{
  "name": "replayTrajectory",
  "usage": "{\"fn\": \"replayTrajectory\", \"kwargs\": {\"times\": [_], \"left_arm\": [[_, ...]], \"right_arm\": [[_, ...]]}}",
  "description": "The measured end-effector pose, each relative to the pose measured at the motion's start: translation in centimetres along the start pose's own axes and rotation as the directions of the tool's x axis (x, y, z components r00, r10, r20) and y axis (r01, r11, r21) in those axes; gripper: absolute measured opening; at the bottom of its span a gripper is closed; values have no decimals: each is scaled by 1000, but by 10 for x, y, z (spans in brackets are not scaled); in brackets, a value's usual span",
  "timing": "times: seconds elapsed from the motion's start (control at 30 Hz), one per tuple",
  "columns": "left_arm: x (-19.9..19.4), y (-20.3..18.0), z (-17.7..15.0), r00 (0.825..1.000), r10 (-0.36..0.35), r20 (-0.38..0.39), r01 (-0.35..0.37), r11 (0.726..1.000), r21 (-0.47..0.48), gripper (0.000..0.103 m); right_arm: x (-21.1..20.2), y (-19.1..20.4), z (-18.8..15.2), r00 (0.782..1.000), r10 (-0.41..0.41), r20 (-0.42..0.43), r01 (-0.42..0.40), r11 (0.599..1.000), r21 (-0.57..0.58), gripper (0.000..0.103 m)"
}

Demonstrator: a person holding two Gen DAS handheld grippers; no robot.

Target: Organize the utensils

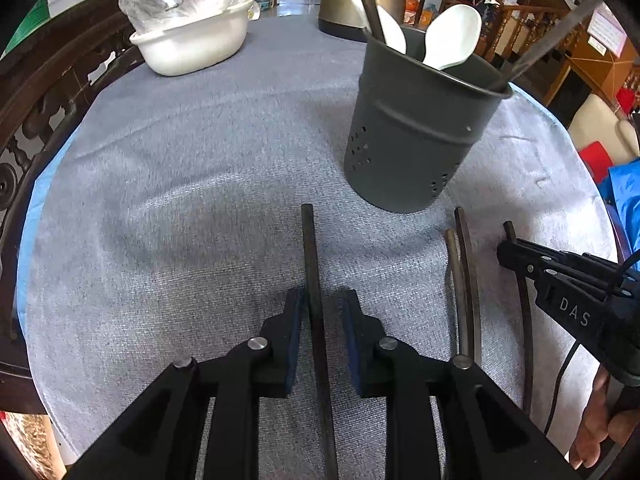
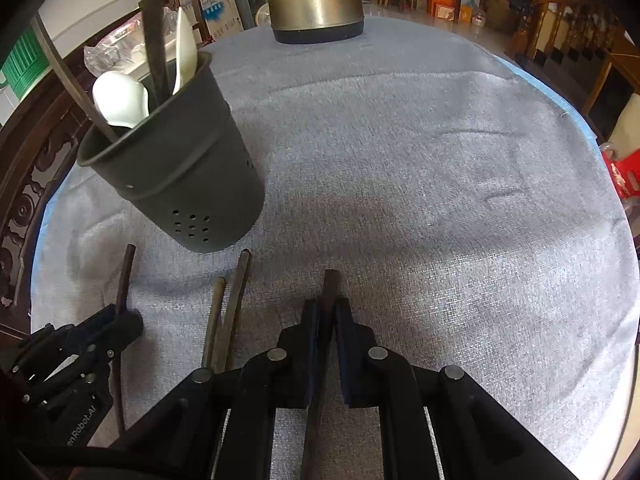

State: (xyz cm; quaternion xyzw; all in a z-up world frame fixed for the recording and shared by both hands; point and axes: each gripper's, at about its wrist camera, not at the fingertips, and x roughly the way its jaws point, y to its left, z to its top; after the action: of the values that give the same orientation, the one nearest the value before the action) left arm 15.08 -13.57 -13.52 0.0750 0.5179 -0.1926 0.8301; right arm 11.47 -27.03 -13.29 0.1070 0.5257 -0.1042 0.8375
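A dark grey utensil holder (image 1: 412,132) (image 2: 180,176) stands on the grey tablecloth with white spoons (image 1: 452,36) and dark chopsticks in it. My left gripper (image 1: 322,300) is open low over the cloth. A dark chopstick (image 1: 310,248) lies lengthwise between its pads, with a gap on the right side. My right gripper (image 2: 328,308) is shut on another dark chopstick (image 2: 331,280), whose tip pokes out past the pads. Two more chopsticks (image 2: 228,308) (image 1: 464,280) lie side by side between the grippers. The right gripper (image 1: 506,248) also shows in the left wrist view.
A brass-coloured kettle (image 2: 316,0) stands at the far edge of the round table. A white basin (image 1: 192,44) holding a plastic-wrapped bowl sits at the far left. Carved wooden chair backs (image 1: 32,120) ring the left side. Bare cloth (image 2: 440,200) spreads to the right.
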Motion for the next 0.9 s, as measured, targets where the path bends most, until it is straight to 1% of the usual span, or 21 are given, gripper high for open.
{"fn": "replayTrajectory", "kwargs": {"times": [0.17,0.27,0.37,0.53,0.63,0.77,0.9], "left_arm": [[-6,-16,-10,1000,-16,12,16,999,41,47],[-12,-31,-14,1000,-6,18,5,998,67,56],[-12,-37,-16,1000,6,24,-8,996,84,57],[-11,-39,-17,1000,-1,25,-1,997,83,58],[-15,-34,-16,1000,-4,24,2,997,83,59],[-5,-20,-9,1000,-13,19,12,997,78,60],[-5,-15,-6,1000,-22,17,21,998,64,60]], "right_arm": [[-3,3,-7,1000,-13,27,13,999,-29,12],[-7,-2,-12,999,1,38,0,1000,-16,12],[-6,-5,-13,999,9,45,-8,1000,-9,12],[-8,-10,-16,997,13,75,-13,1000,-1,12],[-10,-11,-19,996,-3,88,5,1000,-15,12],[-10,-6,-16,994,-37,99,41,998,-39,12],[-9,-4,-13,995,-37,94,41,998,-43,12]]}}
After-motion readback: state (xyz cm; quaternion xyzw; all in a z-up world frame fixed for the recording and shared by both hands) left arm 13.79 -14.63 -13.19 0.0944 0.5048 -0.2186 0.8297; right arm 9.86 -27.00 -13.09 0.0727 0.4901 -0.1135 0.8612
